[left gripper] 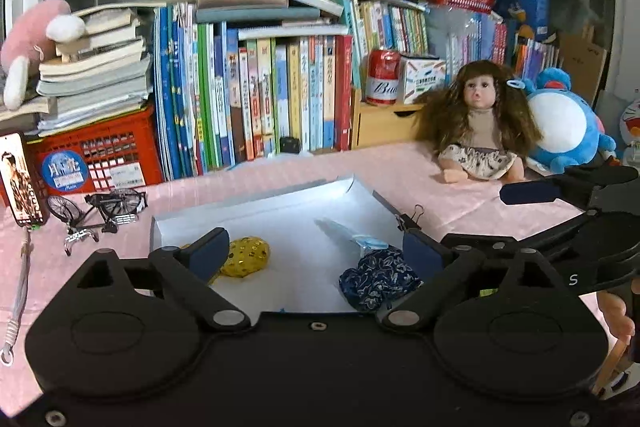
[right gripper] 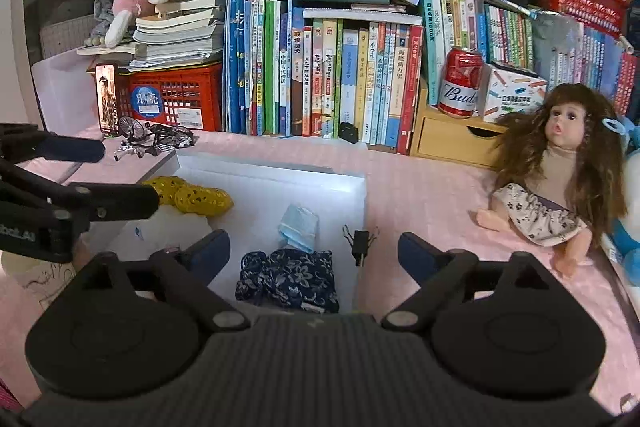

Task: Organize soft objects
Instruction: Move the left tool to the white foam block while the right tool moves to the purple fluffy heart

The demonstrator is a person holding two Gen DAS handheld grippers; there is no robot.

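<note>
A shallow white box [left gripper: 256, 203] [right gripper: 272, 179] lies on the pink table. In it are a yellow dotted soft item [left gripper: 246, 257] [right gripper: 196, 197], a navy floral fabric bundle [left gripper: 376, 279] [right gripper: 292, 279] and a folded light-blue face mask [left gripper: 360, 239] [right gripper: 298, 225]. My left gripper [left gripper: 316, 255] is open over the box, with nothing between its fingers. My right gripper [right gripper: 314, 253] is open and empty above the navy bundle. The right gripper's fingers [left gripper: 528, 193] show at the right of the left wrist view; the left gripper's fingers [right gripper: 72, 149] show at the left of the right wrist view.
A long-haired doll [left gripper: 478, 123] [right gripper: 556, 183] sits right of the box beside a blue plush [left gripper: 568, 123]. A black binder clip [left gripper: 412, 219] [right gripper: 360, 241] lies at the box's right edge. A toy bicycle [left gripper: 100, 211] and red crate [left gripper: 96, 155] stand left. Books [left gripper: 256, 95] line the back.
</note>
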